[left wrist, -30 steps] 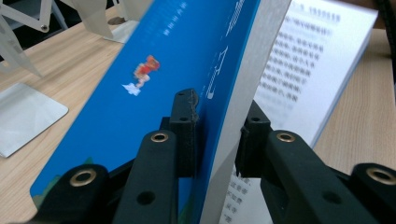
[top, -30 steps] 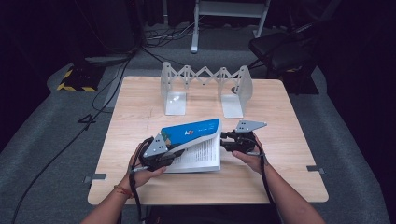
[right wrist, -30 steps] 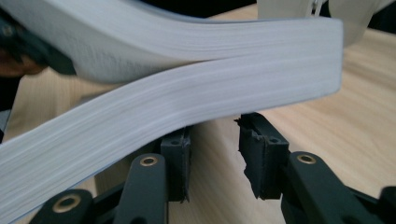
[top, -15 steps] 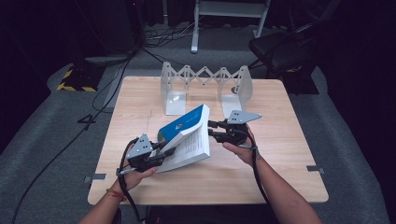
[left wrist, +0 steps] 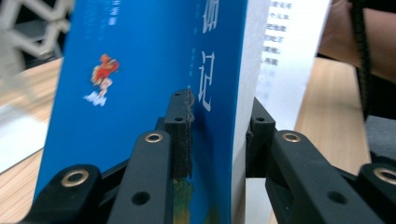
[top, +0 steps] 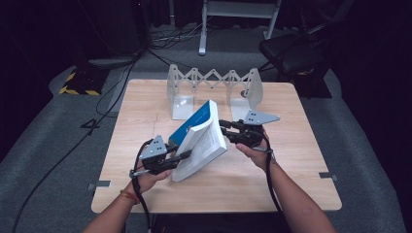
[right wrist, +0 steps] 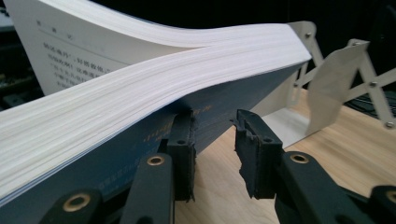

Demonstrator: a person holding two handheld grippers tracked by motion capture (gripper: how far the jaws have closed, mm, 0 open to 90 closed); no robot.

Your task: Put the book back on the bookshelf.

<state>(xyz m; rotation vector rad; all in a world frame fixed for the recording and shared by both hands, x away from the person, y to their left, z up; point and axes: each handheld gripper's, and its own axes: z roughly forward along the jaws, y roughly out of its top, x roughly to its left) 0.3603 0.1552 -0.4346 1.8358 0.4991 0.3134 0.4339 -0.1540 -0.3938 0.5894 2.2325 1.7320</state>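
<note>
High view is showing the blue book tilting up at the middle of the frame, above the wooden table. Left gripper is clamping its lower edge; in the left gripper view the jaws, just closing, are pressing on cover and pages. Right gripper is touching the book's right side; its jaws, also just closing, are standing apart, with nothing between them.

black fingers with brass rivets (grey three-cornered plates above).
</note>
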